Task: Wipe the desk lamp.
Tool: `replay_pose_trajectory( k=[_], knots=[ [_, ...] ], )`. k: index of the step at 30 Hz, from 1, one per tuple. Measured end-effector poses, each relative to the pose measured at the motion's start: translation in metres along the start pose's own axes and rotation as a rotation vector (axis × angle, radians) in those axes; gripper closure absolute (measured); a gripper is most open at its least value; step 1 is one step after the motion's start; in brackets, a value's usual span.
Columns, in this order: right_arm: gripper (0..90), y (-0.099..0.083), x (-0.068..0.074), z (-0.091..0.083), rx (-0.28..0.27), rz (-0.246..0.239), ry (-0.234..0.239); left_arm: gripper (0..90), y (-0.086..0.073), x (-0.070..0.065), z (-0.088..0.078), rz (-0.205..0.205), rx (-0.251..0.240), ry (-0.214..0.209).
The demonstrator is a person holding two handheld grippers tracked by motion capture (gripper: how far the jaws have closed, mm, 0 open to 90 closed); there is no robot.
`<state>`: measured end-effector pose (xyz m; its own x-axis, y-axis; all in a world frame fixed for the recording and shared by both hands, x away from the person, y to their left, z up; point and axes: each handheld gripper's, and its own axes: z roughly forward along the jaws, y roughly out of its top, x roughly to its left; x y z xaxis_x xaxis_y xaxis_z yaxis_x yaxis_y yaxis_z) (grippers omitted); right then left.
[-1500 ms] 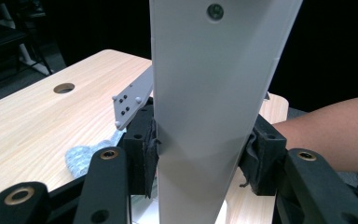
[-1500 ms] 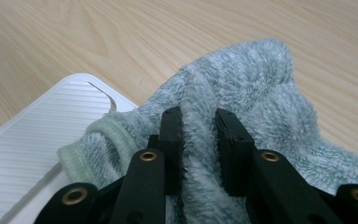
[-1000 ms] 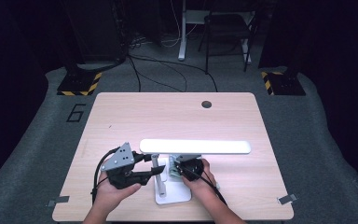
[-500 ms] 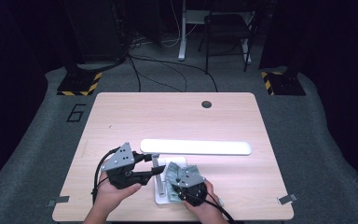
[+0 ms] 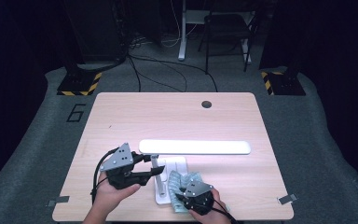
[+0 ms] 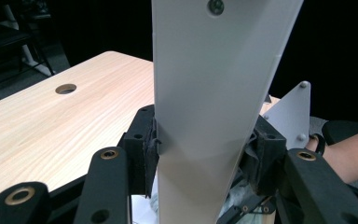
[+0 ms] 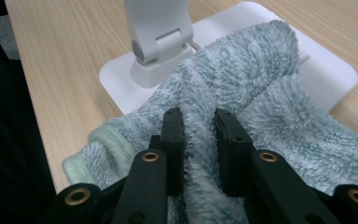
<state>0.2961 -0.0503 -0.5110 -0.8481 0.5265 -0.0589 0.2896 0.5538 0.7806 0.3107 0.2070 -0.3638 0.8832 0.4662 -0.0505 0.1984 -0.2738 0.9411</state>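
A white desk lamp stands near the table's front edge, its long head [image 5: 196, 147] level above its flat base [image 5: 176, 164]. My left gripper [image 5: 154, 169] is shut on the lamp's upright arm [image 6: 205, 93]; both pads press its flat sides. A pale green fluffy cloth [image 5: 182, 179] lies bunched over the base's near end. My right gripper [image 5: 182, 198] is shut on a fold of that cloth [image 7: 270, 70], low over the base [image 7: 328, 70] beside the arm's hinge [image 7: 154, 42]. In the right gripper view the right gripper [image 7: 199, 120] pinches pile between its pads.
The wooden table [image 5: 121, 121] has a round cable hole [image 5: 207, 104] at the far right. Tape tabs mark the front corners [image 5: 285, 199]. A chair and stands sit on the dark floor behind. The cloth's hem reaches the table's near edge [image 7: 42, 140].
My right gripper has drawn back toward the table's near edge, dragging the cloth over the lamp base. The left gripper and the lamp have stayed put.
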Motion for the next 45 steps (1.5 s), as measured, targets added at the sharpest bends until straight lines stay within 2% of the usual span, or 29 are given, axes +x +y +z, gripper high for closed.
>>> replay_pose_trajectory(
  k=[2,5,6,7,11,12,13,15,18,21,24,28,30,32,33,39,41,42,45],
  knots=[
    [75.3,-0.003,-0.004,-0.003,-0.001,0.001,-0.007,53.0,0.0,0.0,0.0,0.0,-0.001,0.0],
    [75.3,-0.009,-0.012,-0.008,-0.004,0.038,-0.026,53.0,0.0,0.0,0.0,-0.004,-0.003,-0.007],
    [75.3,-0.01,-0.016,-0.009,-0.007,0.036,-0.029,52.9,0.0,0.0,0.001,-0.006,-0.005,-0.006],
    [75.3,-0.011,-0.017,-0.009,-0.004,0.063,-0.041,52.9,0.0,0.0,0.001,-0.007,-0.005,-0.007],
    [75.2,-0.012,-0.023,-0.01,-0.005,0.088,-0.088,52.9,-0.001,0.0,0.001,-0.008,-0.007,-0.009],
    [75.2,-0.013,-0.025,-0.01,-0.012,0.091,-0.085,52.9,0.0,0.001,0.001,-0.008,-0.006,-0.012],
    [75.2,-0.013,-0.026,-0.01,-0.013,0.122,-0.085,52.8,-0.001,0.001,0.001,-0.007,-0.007,-0.014],
    [75.2,-0.013,-0.027,-0.011,-0.008,0.106,-0.104,52.8,0.0,0.001,0.0,-0.003,-0.004,-0.02],
    [75.1,-0.014,-0.029,-0.013,-0.006,0.114,-0.128,52.8,0.0,0.003,-0.001,0.004,-0.002,-0.036],
    [75.0,-0.014,-0.03,-0.014,-0.012,0.113,-0.117,52.7,-0.002,0.006,-0.001,0.002,-0.014,-0.074],
    [74.7,-0.011,-0.027,-0.016,-0.019,0.122,-0.085,52.3,-0.003,0.009,-0.001,0.003,-0.019,-0.138],
    [74.4,-0.004,-0.025,-0.015,-0.047,0.112,-0.049,52.2,-0.002,0.008,0.0,0.013,-0.02,-0.15],
    [74.2,0.0,-0.025,-0.013,-0.046,0.101,-0.035,52.3,-0.002,0.009,0.0,0.015,-0.022,-0.15],
    [73.9,0.004,-0.026,-0.009,-0.048,0.1,-0.024,52.3,-0.003,0.01,-0.001,-0.007,-0.032,-0.132],
    [73.7,0.006,-0.026,-0.007,-0.047,0.1,-0.02,52.3,-0.003,0.011,-0.001,-0.006,-0.032,-0.123],
    [73.0,0.009,-0.028,0.006,-0.02,0.076,-0.033,53.1,-0.003,0.014,-0.006,-0.023,-0.037,-0.033],
    [72.9,0.008,-0.026,0.009,-0.022,0.06,-0.041,53.3,-0.003,0.013,-0.007,-0.038,-0.039,-0.03],
    [72.9,0.008,-0.026,0.009,-0.022,0.057,-0.047,53.5,-0.003,0.013,-0.007,-0.028,-0.036,-0.026],
    [73.2,0.006,-0.025,0.009,-0.023,0.077,-0.048,54.0,-0.001,0.011,-0.007,-0.037,-0.03,-0.006]
  ],
)
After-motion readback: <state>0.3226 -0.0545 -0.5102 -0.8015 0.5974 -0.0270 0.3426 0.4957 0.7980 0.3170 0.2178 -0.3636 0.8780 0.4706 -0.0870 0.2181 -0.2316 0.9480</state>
